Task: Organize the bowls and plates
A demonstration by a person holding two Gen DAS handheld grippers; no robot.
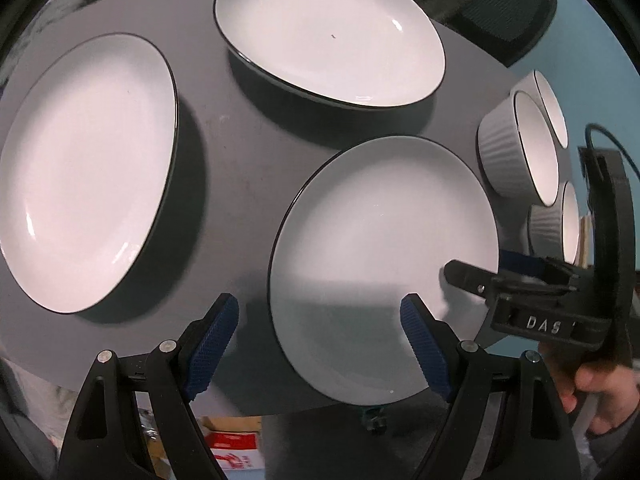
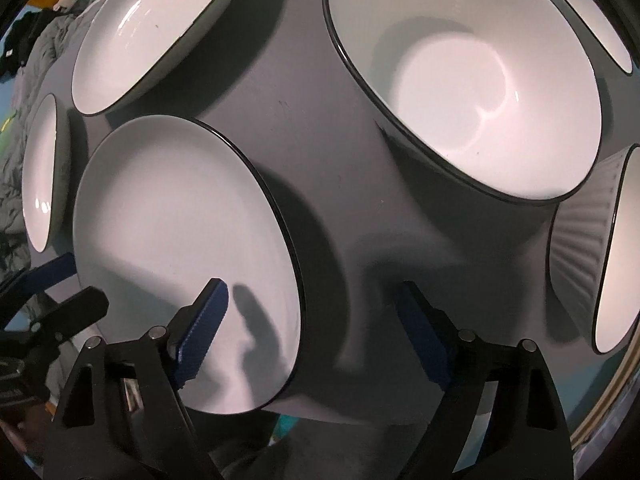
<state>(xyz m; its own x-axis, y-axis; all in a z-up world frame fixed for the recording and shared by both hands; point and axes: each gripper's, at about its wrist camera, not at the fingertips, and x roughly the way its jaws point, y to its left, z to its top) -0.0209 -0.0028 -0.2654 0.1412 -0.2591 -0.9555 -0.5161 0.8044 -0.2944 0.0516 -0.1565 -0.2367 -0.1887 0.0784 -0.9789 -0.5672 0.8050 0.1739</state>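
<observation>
Left wrist view: three plates [image 1: 384, 264], three bowls [image 1: 516, 152]; left gripper [image 1: 320, 344] and right gripper [image 2: 312, 336] both released

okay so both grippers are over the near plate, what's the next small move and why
Probably lower both a little further, then close. The left gripper and right gripper each straddle an opposite rim of the near plate with open jaws, one pad over the plate, one over the table, nothing gripped yet.

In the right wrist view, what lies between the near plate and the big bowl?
Nothing: only bare grey table, partly in shadow, separates the near plate from the big bowl. The right wrist view shows it clearly.
</observation>
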